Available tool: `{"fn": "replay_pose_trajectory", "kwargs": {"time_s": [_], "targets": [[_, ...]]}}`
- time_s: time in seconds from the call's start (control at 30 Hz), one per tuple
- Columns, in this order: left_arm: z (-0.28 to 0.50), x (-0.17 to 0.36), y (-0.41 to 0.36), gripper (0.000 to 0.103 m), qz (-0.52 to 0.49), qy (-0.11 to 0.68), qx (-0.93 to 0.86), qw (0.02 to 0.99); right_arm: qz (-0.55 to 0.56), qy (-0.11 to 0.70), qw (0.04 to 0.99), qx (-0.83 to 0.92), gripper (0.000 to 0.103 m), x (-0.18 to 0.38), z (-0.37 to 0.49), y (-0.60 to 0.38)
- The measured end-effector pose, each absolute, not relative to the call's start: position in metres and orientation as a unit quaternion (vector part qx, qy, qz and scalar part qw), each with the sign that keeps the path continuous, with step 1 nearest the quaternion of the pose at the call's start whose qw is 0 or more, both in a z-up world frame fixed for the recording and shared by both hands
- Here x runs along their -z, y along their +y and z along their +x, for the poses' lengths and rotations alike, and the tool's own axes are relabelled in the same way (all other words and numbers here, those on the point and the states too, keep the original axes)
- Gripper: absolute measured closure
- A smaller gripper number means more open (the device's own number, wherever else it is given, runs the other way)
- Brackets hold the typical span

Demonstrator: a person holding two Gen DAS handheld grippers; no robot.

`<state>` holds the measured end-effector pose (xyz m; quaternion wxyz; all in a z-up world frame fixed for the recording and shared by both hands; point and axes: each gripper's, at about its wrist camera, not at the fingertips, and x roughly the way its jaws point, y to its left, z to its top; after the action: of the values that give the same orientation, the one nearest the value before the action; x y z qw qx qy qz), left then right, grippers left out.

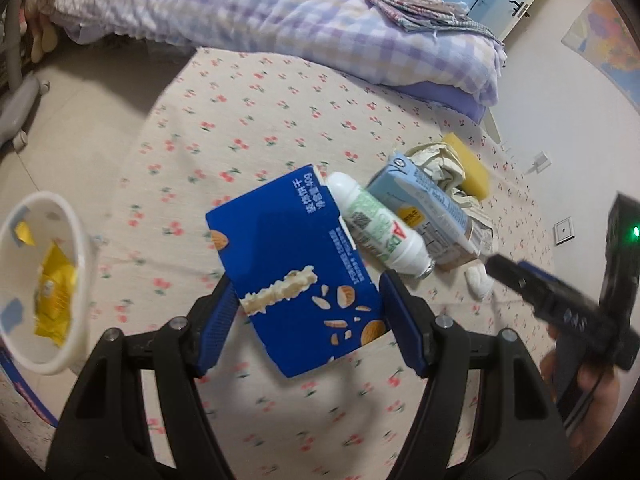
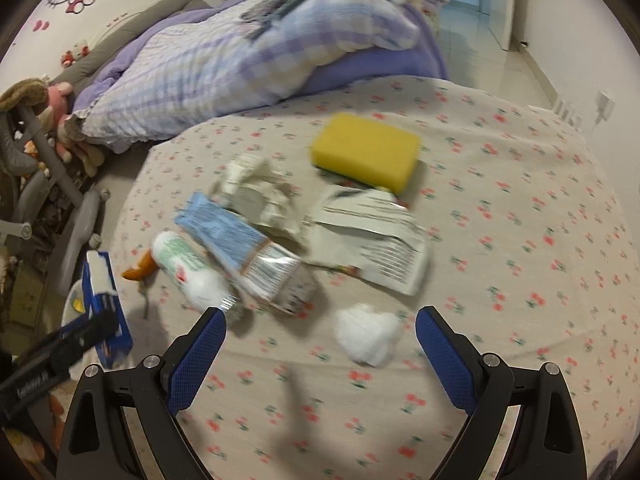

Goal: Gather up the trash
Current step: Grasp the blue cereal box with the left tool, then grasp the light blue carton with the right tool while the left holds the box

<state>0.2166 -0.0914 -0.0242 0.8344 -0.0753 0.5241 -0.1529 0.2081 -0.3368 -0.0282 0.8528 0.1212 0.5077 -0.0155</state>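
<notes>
My left gripper (image 1: 308, 280) is shut on a blue biscuit box (image 1: 296, 264) and holds it tilted above the cherry-print bed sheet (image 1: 240, 128). The box (image 2: 102, 300) also shows at the left edge of the right wrist view. Beyond it lie a white bottle (image 1: 380, 228), a light blue carton (image 1: 424, 204), crumpled paper (image 1: 436, 160) and a yellow sponge (image 1: 468, 160). My right gripper (image 2: 320, 316) stands open over the sheet, with a white tissue wad (image 2: 368, 334) just ahead between its fingers. The bottle (image 2: 188, 268), carton (image 2: 240, 248) and a flattened paper packet (image 2: 372, 240) lie further on.
A white bin (image 1: 80, 248) with a yellow wrapper (image 1: 52, 292) inside stands at the bed's left edge. A checked purple quilt (image 1: 260, 12) is piled at the far end. An orange peel (image 2: 140, 270) lies by the bottle. A grey chair base (image 2: 76, 232) stands on the floor.
</notes>
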Motion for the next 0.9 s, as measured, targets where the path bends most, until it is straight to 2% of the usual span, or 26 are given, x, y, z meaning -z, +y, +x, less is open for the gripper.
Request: {"fn": "replay_pose_trajectory", "kwargs": {"time_s": [0.23,0.43,0.5,0.53,0.9], "targets": [[0.211,0.023,-0.062,0.032,-0.071,0.525,0.133,0.837,0.072,0.492,0.867,-0.005,0.011,0.03,0.236,-0.302],[0.203,0.024,-0.044,0.032,-0.067,0.529,0.122,0.837,0.067,0.509,0.858,-0.015,0.032,0.042,0.25,-0.287],[0.201,0.022,-0.04,0.032,-0.065,0.528,0.122,0.838,0.067,0.519,0.852,-0.019,0.049,0.047,0.251,-0.286],[0.199,0.022,-0.038,0.032,-0.065,0.527,0.121,0.838,0.067,0.523,0.85,-0.023,0.052,0.049,0.25,-0.286],[0.193,0.015,-0.03,0.032,-0.079,0.52,0.128,0.841,0.07,0.516,0.852,-0.05,0.057,0.018,0.211,-0.29]]}}
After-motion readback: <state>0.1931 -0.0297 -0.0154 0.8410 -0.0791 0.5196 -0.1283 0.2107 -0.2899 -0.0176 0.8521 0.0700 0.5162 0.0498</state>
